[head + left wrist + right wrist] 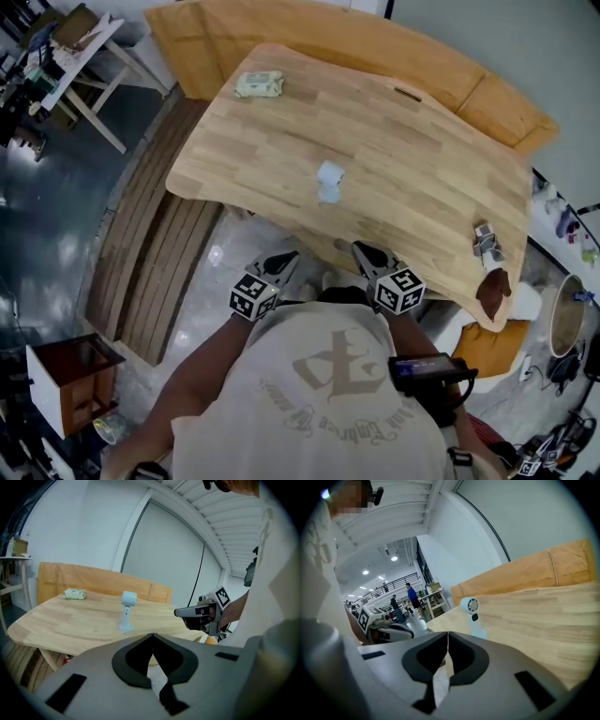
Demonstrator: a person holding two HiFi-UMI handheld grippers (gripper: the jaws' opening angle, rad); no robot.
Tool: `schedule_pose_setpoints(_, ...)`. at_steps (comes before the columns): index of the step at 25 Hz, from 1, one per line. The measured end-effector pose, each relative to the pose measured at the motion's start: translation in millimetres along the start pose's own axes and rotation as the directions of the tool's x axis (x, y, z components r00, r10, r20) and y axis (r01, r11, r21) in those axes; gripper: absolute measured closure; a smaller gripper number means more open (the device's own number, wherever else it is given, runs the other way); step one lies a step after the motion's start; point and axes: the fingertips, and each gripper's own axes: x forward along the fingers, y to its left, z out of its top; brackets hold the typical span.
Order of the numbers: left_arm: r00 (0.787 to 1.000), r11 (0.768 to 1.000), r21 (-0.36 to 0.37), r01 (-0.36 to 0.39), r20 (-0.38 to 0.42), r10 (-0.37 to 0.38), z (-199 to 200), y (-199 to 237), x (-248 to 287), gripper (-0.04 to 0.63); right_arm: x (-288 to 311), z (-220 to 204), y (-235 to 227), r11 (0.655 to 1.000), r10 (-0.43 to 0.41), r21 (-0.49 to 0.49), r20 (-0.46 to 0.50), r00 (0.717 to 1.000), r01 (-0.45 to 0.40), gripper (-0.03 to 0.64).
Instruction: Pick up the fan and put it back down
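1. Hovering by the near edge of the table [422, 178], left gripper [281, 265] & right gripper [367, 255] each had jaws pressed together, nothing btwn.
2. Fan [330, 181] stood upright mid-table, farther out, btwn both; right gripper prob. slightly nearer.
3. Right gripper view showed the grille face; left gripper view didn't.

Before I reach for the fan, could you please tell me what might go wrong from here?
1. The fan stands upright on a small base; a sideways nudge could topple it on the table.
2. The left gripper and right gripper are both shut and empty; reaching in like that would probably push the fan, not grasp it.
3. The grippers sit close together near the table's edge and might bump each other.
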Motion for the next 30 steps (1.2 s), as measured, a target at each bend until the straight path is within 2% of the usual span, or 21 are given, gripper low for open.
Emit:
schedule_pose_setpoints(6, 0.997, 0.995, -0.052, -0.079, 0.018, 0.080, 12, 17, 4, 0.584, 26, 12, -16, 0.998, 0.054, -0.027, -0.034, 0.998, -0.055, 0.601)
schedule_pose_setpoints(13, 0.994, 0.993, -0.054, -0.105, 0.021, 0.106, 28, 19, 21, 0.584, 48, 14, -44, 0.995, 0.079, -0.060, -0.073, 0.994, -0.083, 0.603)
schedule_pose_setpoints(20, 0.988, 0.987, -0.050, -0.154, -0.009, 0.153, 21, 29, 25, 0.584, 81, 11, -64, 0.988, 0.126, -0.077, -0.082, 0.989, -0.132, 0.602)
schedule_pose_setpoints(30, 0.978, 0.972, -0.110, -0.208, -0.010, 0.208, 16, 19, 41, 0.584, 95, -7, -83, 0.983, 0.159, -0.070, -0.144, 0.977, -0.171, 0.601)
